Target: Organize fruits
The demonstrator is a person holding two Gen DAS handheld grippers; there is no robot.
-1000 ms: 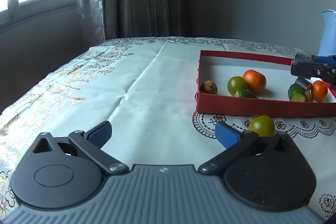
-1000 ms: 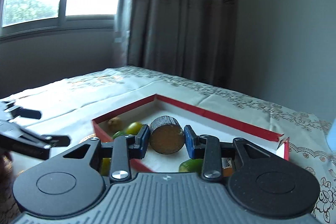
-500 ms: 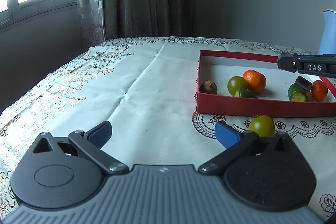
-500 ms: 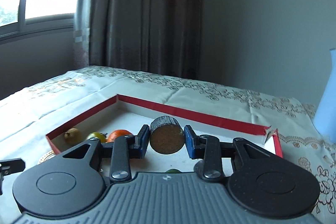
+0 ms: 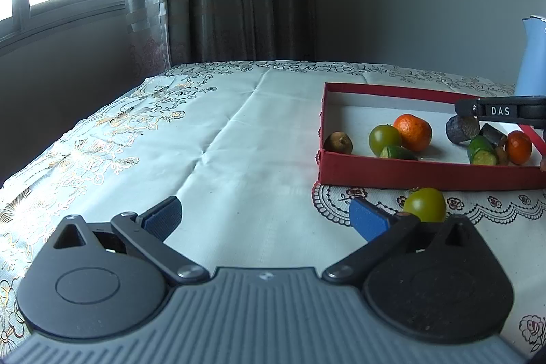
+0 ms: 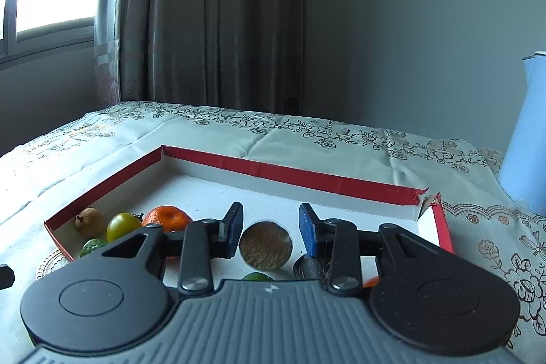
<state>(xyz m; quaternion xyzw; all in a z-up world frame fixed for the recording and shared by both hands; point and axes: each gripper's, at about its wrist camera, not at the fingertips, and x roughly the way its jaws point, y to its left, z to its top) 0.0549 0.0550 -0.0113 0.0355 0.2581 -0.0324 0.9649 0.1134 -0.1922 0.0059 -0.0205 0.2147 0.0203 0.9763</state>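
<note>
A red shallow box (image 5: 402, 171) (image 6: 293, 174) sits on the tablecloth and holds several fruits: an orange (image 5: 412, 132) (image 6: 167, 218), a green tomato (image 5: 385, 139) (image 6: 123, 226), a small brown fruit (image 5: 338, 143) (image 6: 89, 221) and cucumber pieces (image 5: 482, 150). My right gripper (image 6: 270, 231) (image 5: 477, 111) is open over the box. A dark cut fruit piece (image 6: 265, 249) (image 5: 462, 130) lies below its jaws, free of the pads. My left gripper (image 5: 266, 219) is open and empty. A green tomato (image 5: 425, 205) lies on the cloth outside the box, beside its right finger.
A pale blue jug (image 6: 525, 139) (image 5: 532, 57) stands at the right past the box. A lace doily (image 5: 341, 197) lies under the box's near corner. Curtain and window are behind the table. The table's left edge drops off near the window.
My right gripper has opened and let go of the dark cut fruit piece, which now lies in the box. The right gripper also swung right. The left gripper has not moved.
</note>
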